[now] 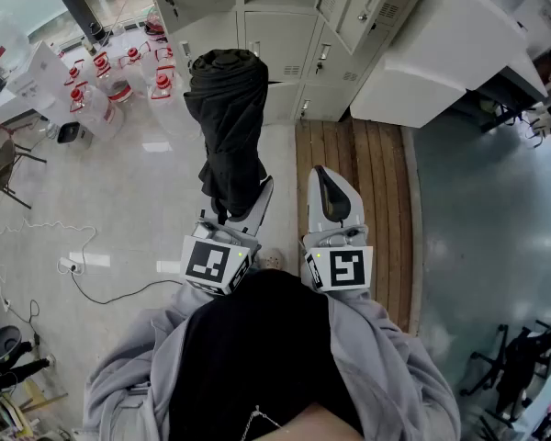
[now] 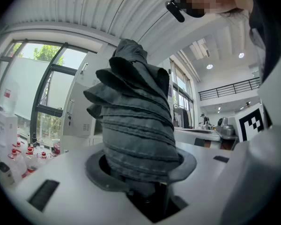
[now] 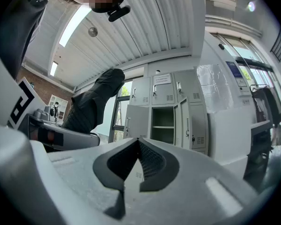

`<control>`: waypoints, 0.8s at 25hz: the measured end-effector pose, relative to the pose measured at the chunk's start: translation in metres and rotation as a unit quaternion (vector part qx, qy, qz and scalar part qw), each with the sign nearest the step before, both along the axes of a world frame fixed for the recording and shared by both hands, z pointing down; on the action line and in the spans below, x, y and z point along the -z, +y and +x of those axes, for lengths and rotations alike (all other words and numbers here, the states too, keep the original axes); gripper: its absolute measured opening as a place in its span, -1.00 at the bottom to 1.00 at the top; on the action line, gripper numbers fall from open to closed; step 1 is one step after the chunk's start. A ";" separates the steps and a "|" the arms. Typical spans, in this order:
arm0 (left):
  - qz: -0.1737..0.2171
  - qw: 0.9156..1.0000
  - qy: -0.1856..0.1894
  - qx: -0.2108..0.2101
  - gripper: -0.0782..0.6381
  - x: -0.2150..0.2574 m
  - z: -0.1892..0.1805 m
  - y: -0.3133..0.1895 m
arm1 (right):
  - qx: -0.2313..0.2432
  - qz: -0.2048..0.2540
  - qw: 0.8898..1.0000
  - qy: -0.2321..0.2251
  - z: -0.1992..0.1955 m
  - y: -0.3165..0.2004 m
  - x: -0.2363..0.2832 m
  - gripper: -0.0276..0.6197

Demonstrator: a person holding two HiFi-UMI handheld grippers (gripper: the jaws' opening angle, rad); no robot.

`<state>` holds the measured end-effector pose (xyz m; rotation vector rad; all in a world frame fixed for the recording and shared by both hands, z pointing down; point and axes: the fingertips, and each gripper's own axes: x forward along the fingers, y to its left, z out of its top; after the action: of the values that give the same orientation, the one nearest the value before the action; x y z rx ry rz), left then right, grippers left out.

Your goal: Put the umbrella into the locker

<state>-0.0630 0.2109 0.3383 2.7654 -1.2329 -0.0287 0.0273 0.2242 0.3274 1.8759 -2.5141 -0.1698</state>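
My left claw [image 2: 141, 175] is pinching the folded umbrella [image 2: 135, 121] by its lower end. Its own camera shows the dark pads tight against the pleated grey-black fabric, with the bundle standing up from them and filling most of the view. From the head view I get only the outside of that grip: the umbrella reaches away from me, out over the pale floor [image 1: 138, 200] towards the bank of lockers [image 1: 280, 39].

My right claw [image 3: 136, 159] is pressed together with nothing in it — its ribbed pads meet along one line. It sits just right of the left claw, over the near end of a strip of wooden boards [image 1: 367, 173].

Only the right gripper view looks into the open locker [image 3: 163, 123], whose door is swung to the left and which has a shelf across it. Only the head view shows the red-capped bottles [image 1: 119, 76] clearly — clustered on the floor at far left, well apart from the umbrella.
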 end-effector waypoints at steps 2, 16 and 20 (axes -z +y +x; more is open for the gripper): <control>0.001 1.000 0.000 0.002 -0.29 -0.001 0.000 -0.001 | 0.001 0.003 1.000 0.000 0.000 -0.001 0.000 -0.91; 0.013 1.000 -0.002 0.014 -0.29 0.005 0.021 0.000 | 0.026 0.022 0.999 -0.004 0.018 -0.003 0.005 -0.91; 0.015 1.000 -0.001 0.018 -0.29 0.005 0.029 -0.007 | 0.031 0.027 0.999 -0.001 0.026 -0.011 0.006 -0.91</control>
<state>-0.0345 0.2036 0.3328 2.7692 -1.2943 -0.0472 0.0534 0.2127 0.3217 1.8170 -2.5970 -0.2387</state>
